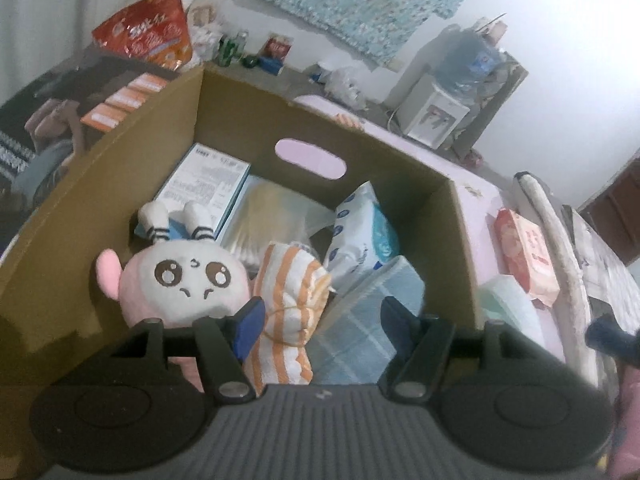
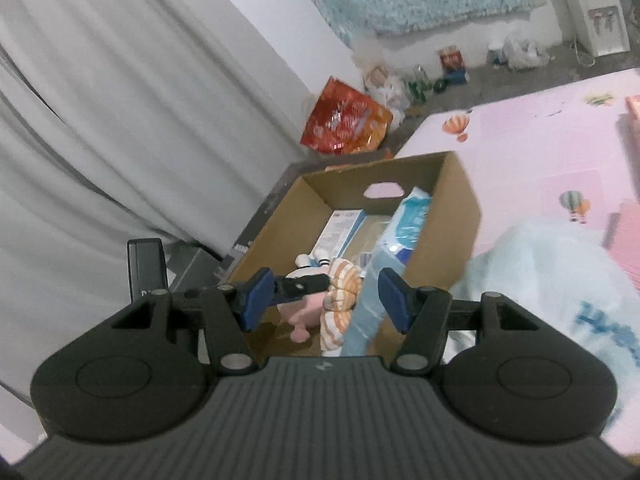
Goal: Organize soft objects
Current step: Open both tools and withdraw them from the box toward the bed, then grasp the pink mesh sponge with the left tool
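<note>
An open cardboard box [image 1: 120,148] holds a pink and white plush toy [image 1: 184,276], a rolled orange-striped towel [image 1: 288,312], a folded blue plaid cloth [image 1: 372,312], a blue and white soft pack [image 1: 360,236] and a white carton [image 1: 204,184]. My left gripper [image 1: 320,320] is open, just above the box's near side, with the striped towel between its fingers but not clamped. My right gripper [image 2: 324,300] is open and empty, higher up, looking down at the box [image 2: 460,216]. The left gripper's fingertip [image 2: 300,284] shows over the plush toy [image 2: 308,308].
The box stands on a pink mat [image 2: 540,152]. A pale blue plastic bag [image 2: 560,292] lies to its right. A red snack bag [image 2: 344,124], bottles and a water dispenser [image 1: 436,116] line the far wall. A white curtain [image 2: 120,120] hangs left. A pink packet [image 1: 528,256] lies right of the box.
</note>
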`<state>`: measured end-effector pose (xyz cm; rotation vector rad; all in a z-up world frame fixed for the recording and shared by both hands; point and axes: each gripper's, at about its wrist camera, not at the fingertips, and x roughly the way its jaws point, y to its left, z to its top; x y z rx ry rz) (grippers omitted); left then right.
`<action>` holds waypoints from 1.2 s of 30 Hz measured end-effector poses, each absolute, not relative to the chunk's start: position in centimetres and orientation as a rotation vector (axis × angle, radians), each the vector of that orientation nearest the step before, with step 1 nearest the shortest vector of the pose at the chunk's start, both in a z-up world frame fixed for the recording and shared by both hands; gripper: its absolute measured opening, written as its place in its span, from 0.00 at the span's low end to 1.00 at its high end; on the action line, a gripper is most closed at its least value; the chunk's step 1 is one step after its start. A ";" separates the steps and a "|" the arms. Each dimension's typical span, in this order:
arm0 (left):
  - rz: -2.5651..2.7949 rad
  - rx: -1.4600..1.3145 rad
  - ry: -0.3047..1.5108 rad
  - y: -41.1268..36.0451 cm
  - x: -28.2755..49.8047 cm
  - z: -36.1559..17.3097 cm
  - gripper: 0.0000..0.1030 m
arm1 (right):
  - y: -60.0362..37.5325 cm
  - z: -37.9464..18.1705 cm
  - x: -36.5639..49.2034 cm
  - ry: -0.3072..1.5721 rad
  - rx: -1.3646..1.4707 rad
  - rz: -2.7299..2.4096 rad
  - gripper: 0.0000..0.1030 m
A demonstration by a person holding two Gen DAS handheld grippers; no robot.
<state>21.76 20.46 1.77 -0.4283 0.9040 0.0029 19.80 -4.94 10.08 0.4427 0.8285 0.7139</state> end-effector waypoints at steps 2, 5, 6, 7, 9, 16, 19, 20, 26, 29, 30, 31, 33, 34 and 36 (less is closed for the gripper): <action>-0.004 -0.421 0.884 20.3 21.2 2.6 0.64 | -7.5 10.2 18.7 0.807 0.460 0.689 0.57; -0.019 -0.390 0.847 19.7 20.4 4.0 0.69 | -12.1 10.3 17.4 0.767 0.486 0.605 0.56; -0.024 -0.376 0.832 19.4 20.1 4.5 0.71 | -13.7 10.3 17.0 0.754 0.499 0.573 0.57; -0.032 -0.361 0.818 19.0 19.8 5.0 0.75 | -15.7 10.3 16.6 0.739 0.518 0.537 0.57; -0.051 -0.330 0.793 18.1 19.4 6.1 0.79 | -18.9 10.0 15.9 0.717 0.557 0.477 0.57; -0.153 -0.231 0.751 12.5 19.6 10.4 0.90 | -25.4 6.5 15.1 0.730 0.640 0.353 0.57; -0.180 -0.156 0.774 9.0 20.7 11.7 0.94 | -26.2 4.1 16.1 0.755 0.659 0.333 0.59; -0.188 -0.131 0.785 7.8 21.2 11.9 0.95 | -26.2 3.3 16.7 0.769 0.670 0.323 0.60; -0.267 0.071 0.888 -1.1 25.4 10.4 0.98 | -27.4 -1.3 22.1 0.858 0.794 0.275 0.60; -0.293 0.202 0.947 -6.0 28.2 7.7 0.98 | -28.4 -3.0 24.5 0.872 0.880 0.244 0.60; -0.309 0.234 0.972 -7.5 28.9 6.5 0.98 | -28.7 -3.4 24.9 0.870 0.892 0.242 0.60; -0.326 0.267 1.007 -9.1 29.9 5.4 0.98 | -28.9 -3.7 25.4 0.868 0.897 0.240 0.60; -0.350 0.307 1.055 -11.5 31.4 3.2 0.98 | -29.5 -4.2 26.0 0.865 0.905 0.242 0.61; -0.361 0.323 1.073 -12.8 32.2 2.2 0.98 | -29.8 -4.6 26.1 0.864 0.912 0.240 0.63; -0.372 0.356 1.099 -14.8 33.5 0.3 0.98 | -30.7 -5.2 26.4 0.866 0.930 0.235 0.64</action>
